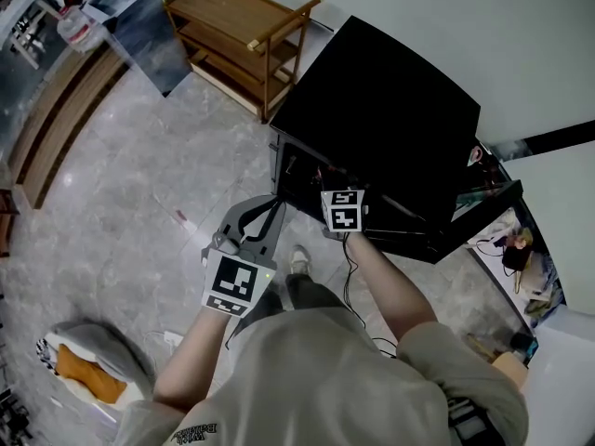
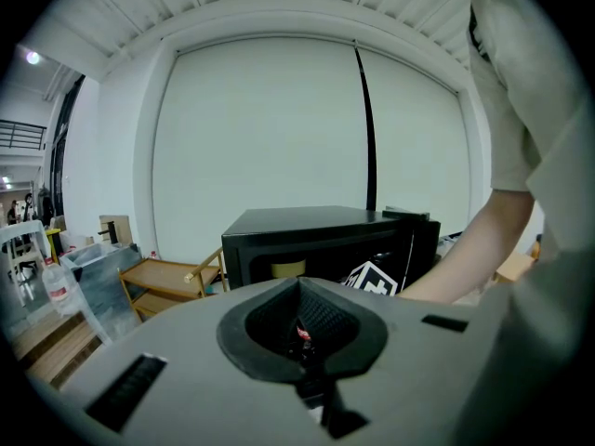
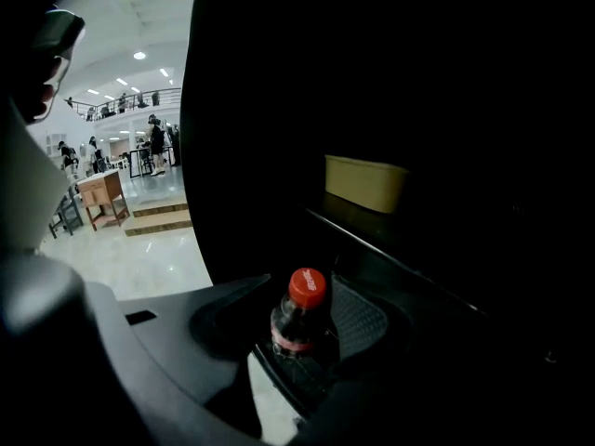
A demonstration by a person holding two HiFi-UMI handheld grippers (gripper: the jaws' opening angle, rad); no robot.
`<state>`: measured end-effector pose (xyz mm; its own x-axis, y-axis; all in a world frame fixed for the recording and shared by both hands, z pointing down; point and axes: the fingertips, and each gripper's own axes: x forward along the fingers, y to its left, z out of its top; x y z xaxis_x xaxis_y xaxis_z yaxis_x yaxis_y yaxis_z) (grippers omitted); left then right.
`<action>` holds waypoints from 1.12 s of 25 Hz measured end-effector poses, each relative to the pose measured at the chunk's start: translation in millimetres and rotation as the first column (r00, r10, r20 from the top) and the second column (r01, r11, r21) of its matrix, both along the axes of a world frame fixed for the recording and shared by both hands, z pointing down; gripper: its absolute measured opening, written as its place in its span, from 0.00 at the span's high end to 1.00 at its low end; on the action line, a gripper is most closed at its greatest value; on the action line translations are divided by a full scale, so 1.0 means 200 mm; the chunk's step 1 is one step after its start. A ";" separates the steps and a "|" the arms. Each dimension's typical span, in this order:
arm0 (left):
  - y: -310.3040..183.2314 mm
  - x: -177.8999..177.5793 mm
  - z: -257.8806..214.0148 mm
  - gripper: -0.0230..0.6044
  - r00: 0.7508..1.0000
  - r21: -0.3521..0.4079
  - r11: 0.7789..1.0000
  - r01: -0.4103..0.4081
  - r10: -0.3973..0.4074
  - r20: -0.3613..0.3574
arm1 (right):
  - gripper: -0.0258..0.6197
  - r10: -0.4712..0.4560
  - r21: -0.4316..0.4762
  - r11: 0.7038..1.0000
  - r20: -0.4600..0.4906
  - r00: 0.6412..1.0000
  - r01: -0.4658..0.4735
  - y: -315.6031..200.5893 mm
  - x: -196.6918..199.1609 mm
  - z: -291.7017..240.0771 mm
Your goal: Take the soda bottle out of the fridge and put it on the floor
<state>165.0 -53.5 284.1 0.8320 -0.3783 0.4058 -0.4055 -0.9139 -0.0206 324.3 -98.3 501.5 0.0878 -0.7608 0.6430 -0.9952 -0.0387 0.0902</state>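
Note:
The black fridge (image 1: 372, 110) stands open in front of me. My right gripper (image 1: 333, 189) reaches into its opening. In the right gripper view, the soda bottle (image 3: 302, 321), dark with a red cap and red label, stands upright between the pads of my right gripper (image 3: 302, 344), which is shut on its neck. A yellow tub (image 3: 364, 182) sits on the fridge shelf above and behind the bottle. My left gripper (image 1: 263, 214) hangs outside the fridge, to its left, above the floor. Its jaws (image 2: 302, 328) are shut with nothing held.
A wooden shelf cart (image 1: 242, 40) stands left of the fridge by the wall. The fridge door (image 1: 488, 198) hangs open at the right. Cables (image 1: 358, 295) trail on the grey marble floor (image 1: 121, 184) near my feet. A grey and orange cushion (image 1: 88, 370) lies at lower left.

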 end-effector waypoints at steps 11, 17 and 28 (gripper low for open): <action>0.05 -0.01 0.07 0.95 0.999 -0.031 0.999 -0.007 0.008 0.031 | 0.73 -0.049 -0.053 0.997 -0.029 0.998 0.047 -0.05 0.03 0.10; 0.07 -0.03 0.10 0.95 0.999 -0.042 0.999 -0.010 0.013 0.051 | 0.76 -0.051 -0.062 0.997 -0.016 0.999 0.050 -0.06 0.04 0.10; 0.12 -0.08 0.08 0.95 0.998 -0.038 0.999 -0.012 0.014 0.058 | 0.79 -0.057 -0.091 0.994 -0.038 0.998 0.054 0.00 0.00 0.04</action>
<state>149.2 -30.4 300.4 0.8112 -0.3510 0.4677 -0.3924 -0.9198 -0.0098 324.3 -98.0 510.0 0.0740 -0.7047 0.7056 -0.9911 0.0267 0.1306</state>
